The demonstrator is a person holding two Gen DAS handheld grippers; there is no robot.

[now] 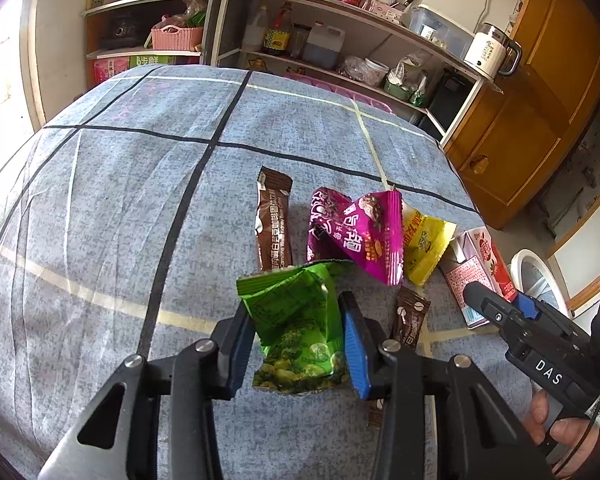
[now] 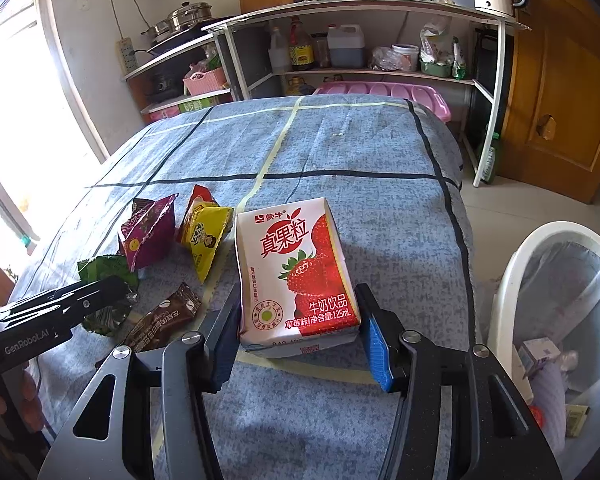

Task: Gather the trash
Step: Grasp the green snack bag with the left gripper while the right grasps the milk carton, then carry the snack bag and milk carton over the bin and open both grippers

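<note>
- The left gripper (image 1: 300,344) had its blue pads on both sides of a green snack wrapper (image 1: 300,320); the pads appeared to press the wrapper's edges, so the claw was closed on it.
- The green snack wrapper lay crumpled on the blue checked tablecloth (image 1: 120,200), just on the near side of the magenta wrapper (image 1: 356,232).
- A long brown sachet (image 1: 272,224) lay just left of the magenta wrapper; a yellow wrapper (image 1: 424,248) lay touching its right side.
- A small brown sachet (image 1: 410,316) lay on the near side of the magenta wrapper, just right of the left gripper's right pad.
- The strawberry milk carton (image 2: 300,276) lay flat on the tablecloth, to the right of the yellow wrapper and near the table's right edge.
- The right gripper (image 2: 300,340) straddled the near end of the strawberry milk carton. A thin gap showed beside the right pad, so the claw was spread wide and not clamped.
- A white trash bin (image 2: 560,320) with a clear liner stood beyond the table's right edge, to the right of the strawberry milk carton; it held a few small discarded items.
- A metal shelf rack (image 2: 380,40) with bottles and jars stood behind the table, far beyond the magenta wrapper.
</note>
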